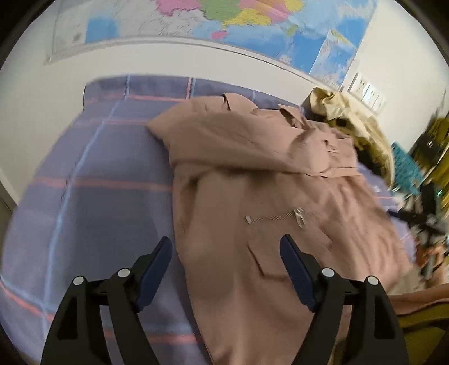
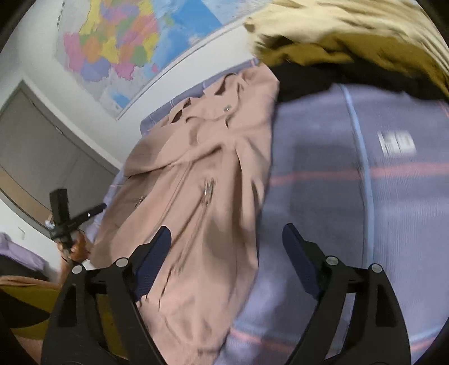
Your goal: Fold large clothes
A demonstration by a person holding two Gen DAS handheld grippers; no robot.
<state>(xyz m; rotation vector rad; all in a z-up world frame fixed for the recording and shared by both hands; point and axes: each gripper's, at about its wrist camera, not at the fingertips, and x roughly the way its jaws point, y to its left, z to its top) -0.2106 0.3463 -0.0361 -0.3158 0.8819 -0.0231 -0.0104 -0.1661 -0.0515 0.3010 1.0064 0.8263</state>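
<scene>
While both grippers' fingers hang released, a pink coat covers the plaid bedsheet below a wall map.

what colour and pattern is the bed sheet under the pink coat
Purple-grey sheet with a wide check of pink and pale blue lines; clearest in the left wrist view.

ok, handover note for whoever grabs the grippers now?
Left gripper: open, empty, over the jacket's lower part.
Right gripper: open, empty, over the jacket's edge.
Pink jacket lies on the striped bedsheet, sleeves folded in across the front. A yellowish garment is heaped by its collar end.
Done: sleeves in.
Left: probably fold the body, then the yellowish garment.
</scene>
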